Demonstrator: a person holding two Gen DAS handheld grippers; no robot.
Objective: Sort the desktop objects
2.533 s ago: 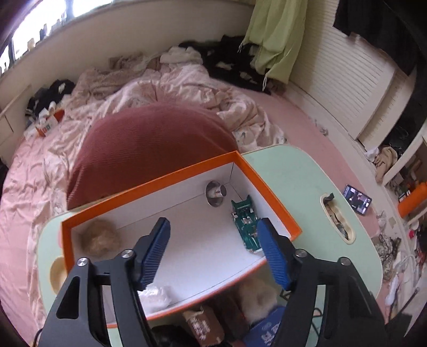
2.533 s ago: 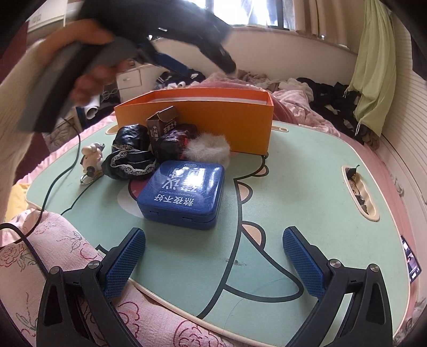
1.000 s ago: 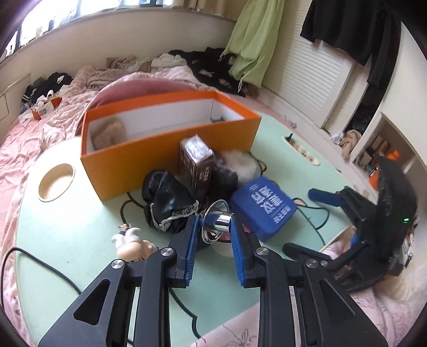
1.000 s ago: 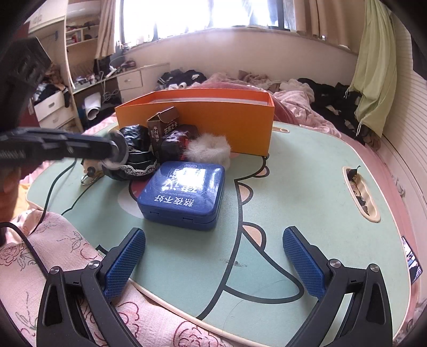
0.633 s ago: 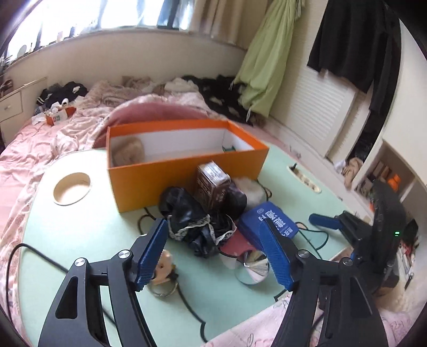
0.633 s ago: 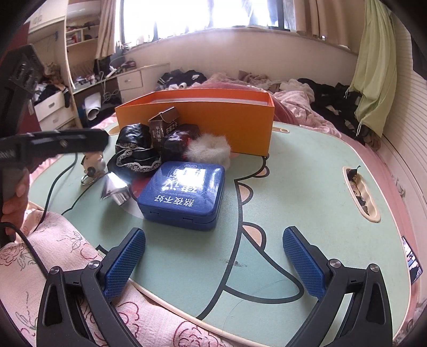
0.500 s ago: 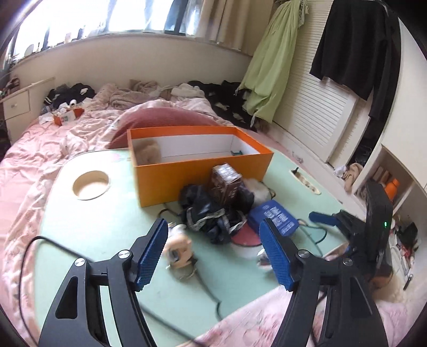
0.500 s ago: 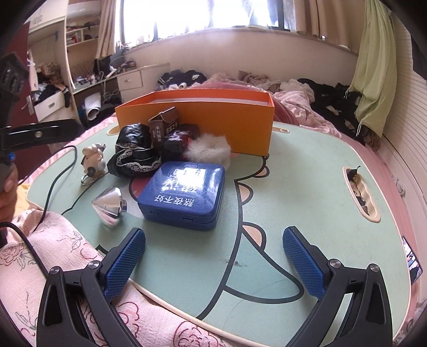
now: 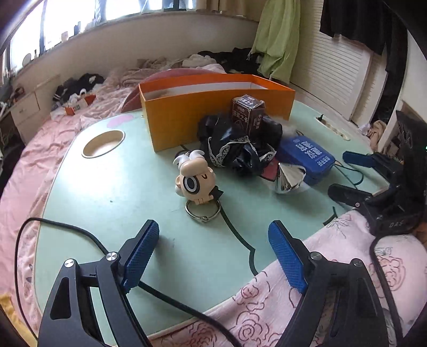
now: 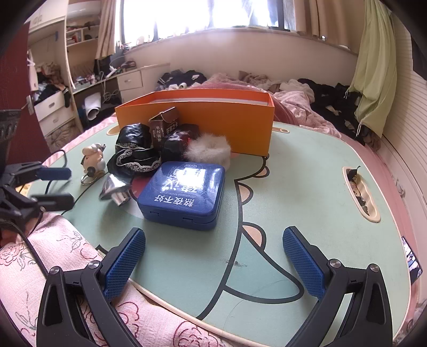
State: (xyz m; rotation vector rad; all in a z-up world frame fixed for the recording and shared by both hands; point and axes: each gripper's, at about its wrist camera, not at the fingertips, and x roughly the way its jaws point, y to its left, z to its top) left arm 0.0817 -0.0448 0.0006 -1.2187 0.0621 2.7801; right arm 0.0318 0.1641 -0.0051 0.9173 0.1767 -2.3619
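Your left tongs tip down toward the surface. Their blue pads are spreading apart, and nothing sits between them. Your right tongs also tip down over the surface, with their blue pads wide apart and nothing between them. From the right wrist view, your left tongs show blurry at the left edge.

Daylight from the blown-out window at the top fills both sharp views; fisheye bending darkens the corners.
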